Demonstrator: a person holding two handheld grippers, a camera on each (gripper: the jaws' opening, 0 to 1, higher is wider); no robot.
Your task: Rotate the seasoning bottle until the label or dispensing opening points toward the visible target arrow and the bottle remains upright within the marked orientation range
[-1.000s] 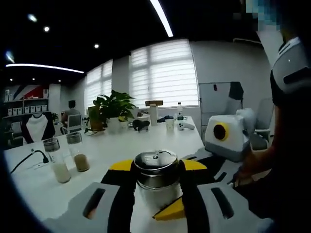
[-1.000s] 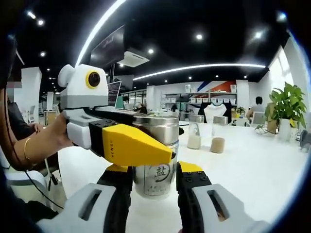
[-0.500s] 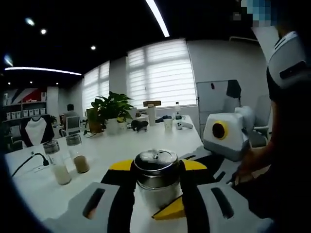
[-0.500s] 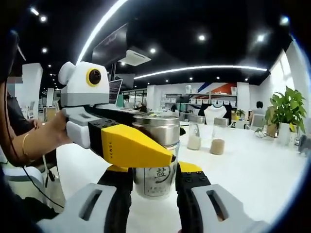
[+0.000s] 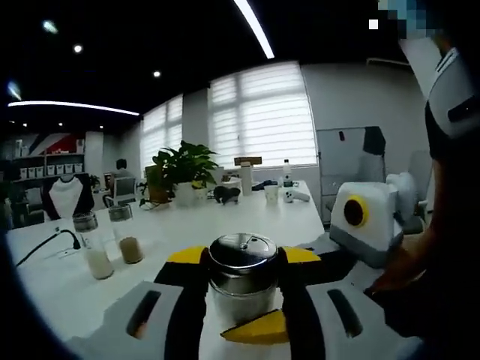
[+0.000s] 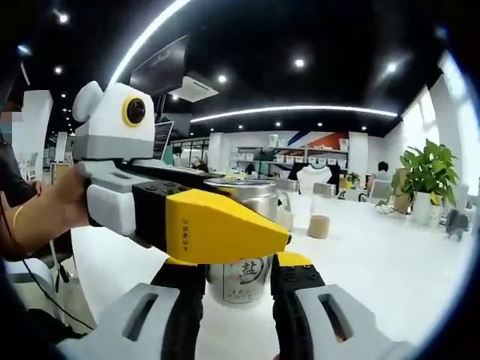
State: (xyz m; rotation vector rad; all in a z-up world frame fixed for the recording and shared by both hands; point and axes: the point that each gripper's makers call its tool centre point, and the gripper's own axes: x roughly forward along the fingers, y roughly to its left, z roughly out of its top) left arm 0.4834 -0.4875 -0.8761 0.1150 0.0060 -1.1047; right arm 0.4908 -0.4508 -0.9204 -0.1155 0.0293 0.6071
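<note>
Both grippers clamp the same squat, shiny steel seasoning bottle point(image 5: 242, 276), which stands upright on the white table point(image 5: 67, 289). In the left gripper view, the left gripper point(image 5: 242, 281) has its black, yellow-tipped jaws drawn in against the bottle's two sides, just below the domed metal lid point(image 5: 242, 251). In the right gripper view, the right gripper point(image 6: 238, 281) pinches the bottle point(image 6: 240, 244) low down in the same way, with the left gripper's yellow jaw crossing in front of it.

Only the right gripper view gives the bottle's face: a pale label with a dark Chinese character point(image 6: 248, 271), turned toward that camera. The left gripper view gives the lid's top, plus two glass jars point(image 5: 111, 242) of pale and brown powder standing well apart from the bottle, and a green potted plant point(image 5: 182, 169) farther back.
</note>
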